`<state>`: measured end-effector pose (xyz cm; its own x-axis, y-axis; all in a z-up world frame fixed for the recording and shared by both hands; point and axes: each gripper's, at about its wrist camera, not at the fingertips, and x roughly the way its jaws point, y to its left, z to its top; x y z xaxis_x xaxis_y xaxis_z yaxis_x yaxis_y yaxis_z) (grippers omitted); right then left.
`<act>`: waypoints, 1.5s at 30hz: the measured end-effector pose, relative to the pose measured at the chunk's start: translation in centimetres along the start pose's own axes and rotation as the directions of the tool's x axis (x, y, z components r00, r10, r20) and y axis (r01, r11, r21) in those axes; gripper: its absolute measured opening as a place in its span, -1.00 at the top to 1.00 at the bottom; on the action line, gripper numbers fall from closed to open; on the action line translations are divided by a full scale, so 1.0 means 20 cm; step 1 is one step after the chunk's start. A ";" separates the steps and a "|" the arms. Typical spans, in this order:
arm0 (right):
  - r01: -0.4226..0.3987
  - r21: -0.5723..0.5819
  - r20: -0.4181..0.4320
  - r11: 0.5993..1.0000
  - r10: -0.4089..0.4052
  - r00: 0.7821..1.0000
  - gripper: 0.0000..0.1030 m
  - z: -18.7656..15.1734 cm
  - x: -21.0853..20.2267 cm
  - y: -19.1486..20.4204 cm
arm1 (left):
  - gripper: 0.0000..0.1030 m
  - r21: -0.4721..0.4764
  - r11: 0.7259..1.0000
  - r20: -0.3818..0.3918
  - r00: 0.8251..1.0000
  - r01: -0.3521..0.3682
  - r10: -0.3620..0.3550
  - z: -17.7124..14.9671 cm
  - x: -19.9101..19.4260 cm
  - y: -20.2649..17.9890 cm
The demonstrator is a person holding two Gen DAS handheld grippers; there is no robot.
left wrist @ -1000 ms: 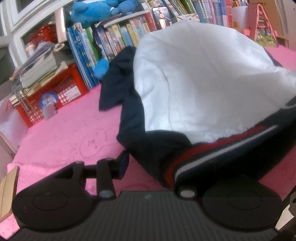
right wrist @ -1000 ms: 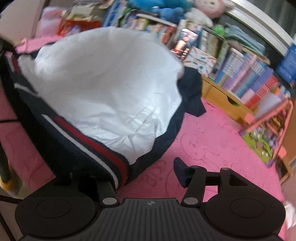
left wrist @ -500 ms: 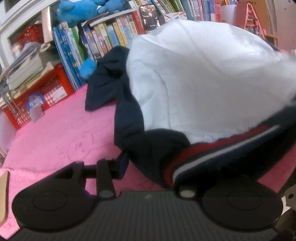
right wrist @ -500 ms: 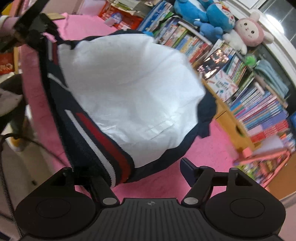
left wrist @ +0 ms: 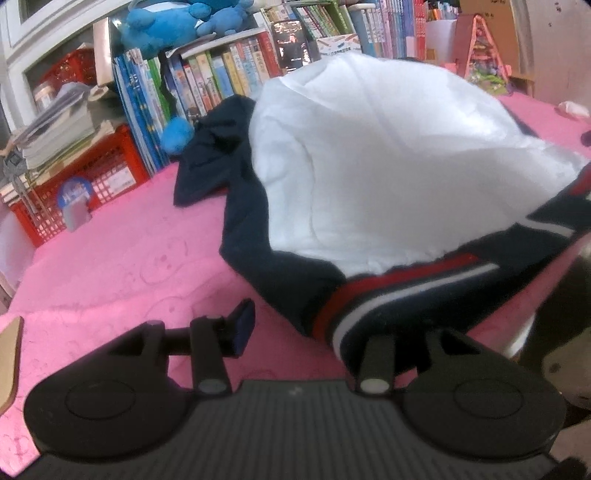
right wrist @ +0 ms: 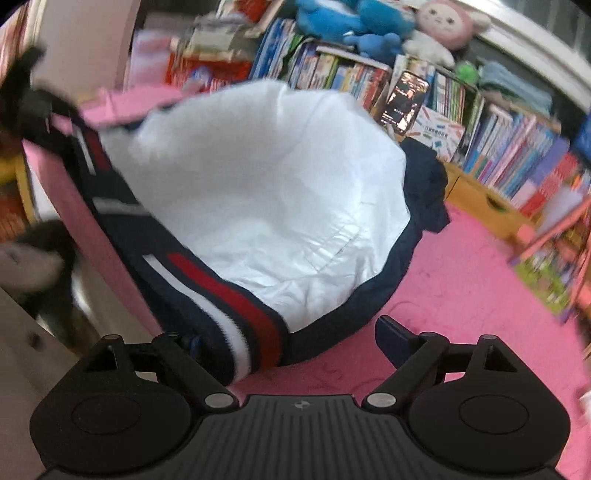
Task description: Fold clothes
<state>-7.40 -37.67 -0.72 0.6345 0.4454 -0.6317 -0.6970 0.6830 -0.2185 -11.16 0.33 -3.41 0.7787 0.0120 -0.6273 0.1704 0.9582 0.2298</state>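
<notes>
Left claw (left wrist: 310, 325): the left finger stands free over the pink cloth; the right finger is buried under the striped hem (left wrist: 391, 291) of the jacket (left wrist: 369, 177). Whether the pads press the fabric cannot be told.

Right claw (right wrist: 288, 339): jaws spread wide and have just been opening. The hem's corner lies between them, against the left finger; the right finger is clear of it, over bare cloth.

Jacket: navy, white lining up, red and white stripes on the hem. It lies spread on the tabletop (left wrist: 122, 258), the hem running along the near edge from one claw to the other.

Left view only: a dark sleeve (left wrist: 210, 170) trailing off the jacket's far left, a red basket (left wrist: 107, 177) with stacked papers on it, and a blue plush toy (left wrist: 162, 26) on top of the books.

Right view only: the tabletop's edge dropping away at left, with blurred dark shapes below it; a pink-faced doll (right wrist: 443, 22) up on the shelf.

Surface: pink cloth with faint printed figures. Behind it, rows of upright books (right wrist: 517, 155) fill the back of the room.
</notes>
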 end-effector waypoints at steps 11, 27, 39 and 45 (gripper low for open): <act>-0.199 0.247 0.134 0.948 0.170 0.976 -0.76 0.01 -0.22 -0.15 | -0.19 -0.017 0.998 0.009 0.998 0.063 -0.063 -0.02 -0.02 0.07; -0.106 0.261 0.170 0.959 0.063 0.983 -0.90 0.32 0.27 0.19 | -0.24 -0.070 0.948 0.158 0.941 0.312 -0.298 -0.07 -0.27 0.25; -0.003 0.300 0.159 0.954 -0.047 0.986 -0.96 0.16 0.48 0.34 | -0.38 -0.139 0.942 0.333 0.910 0.306 -0.246 0.21 0.02 0.02; 0.006 0.306 0.208 0.952 -0.073 0.975 -0.96 0.12 0.47 0.35 | -0.31 -0.086 0.989 0.155 0.982 0.120 -0.106 0.05 0.36 -0.20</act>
<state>-5.56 -27.33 -6.50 0.7393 0.5047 -0.4458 -0.5572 0.8302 0.0158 -5.67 -3.60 -8.09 0.8406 -0.1341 -0.5248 0.2101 0.9737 0.0878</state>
